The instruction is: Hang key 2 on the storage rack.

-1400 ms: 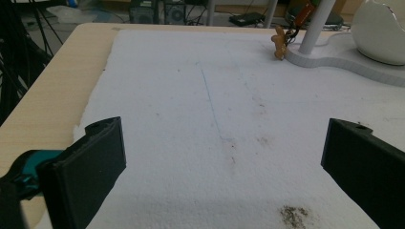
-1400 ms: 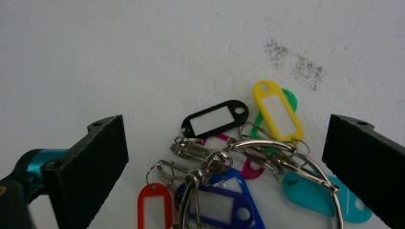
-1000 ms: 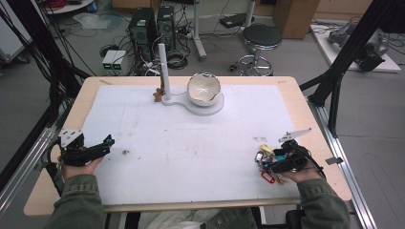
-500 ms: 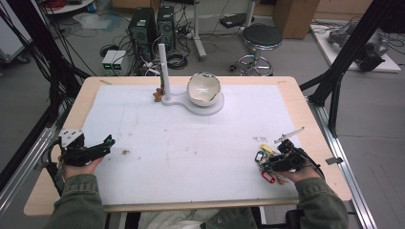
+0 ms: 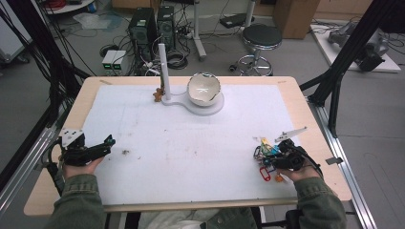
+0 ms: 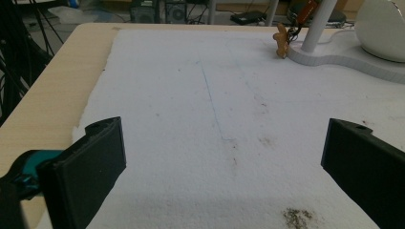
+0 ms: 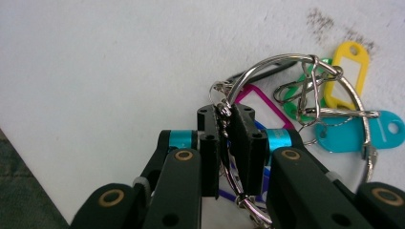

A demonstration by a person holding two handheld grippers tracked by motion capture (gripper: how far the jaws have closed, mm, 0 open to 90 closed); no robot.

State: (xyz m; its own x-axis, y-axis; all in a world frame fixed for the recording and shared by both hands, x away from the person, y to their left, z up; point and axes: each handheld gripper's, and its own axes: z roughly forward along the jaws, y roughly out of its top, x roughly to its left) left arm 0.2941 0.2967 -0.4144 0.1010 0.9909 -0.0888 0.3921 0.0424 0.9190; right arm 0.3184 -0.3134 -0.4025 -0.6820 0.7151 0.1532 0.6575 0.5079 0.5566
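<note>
right gripper view is showing the right gripper [image 7: 225, 125], whose jaws have just been closing, now clamping the key ring [image 7: 267, 71] with its coloured tags [image 7: 351, 59] at lower right of the white mat [image 5: 191, 143]. lifting looks like the next move, likely toward the stand [image 5: 163, 71] at upper centre, needing a firm pinch. left gripper [image 6: 219, 157] is resting open and empty at lower left, cables and a stool [image 5: 259, 36] lying beyond the table [image 5: 305, 109].

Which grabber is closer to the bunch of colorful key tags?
Right. The right gripper is shut on the metal ring of the key tags. The left gripper sits open, far across the table.
</note>
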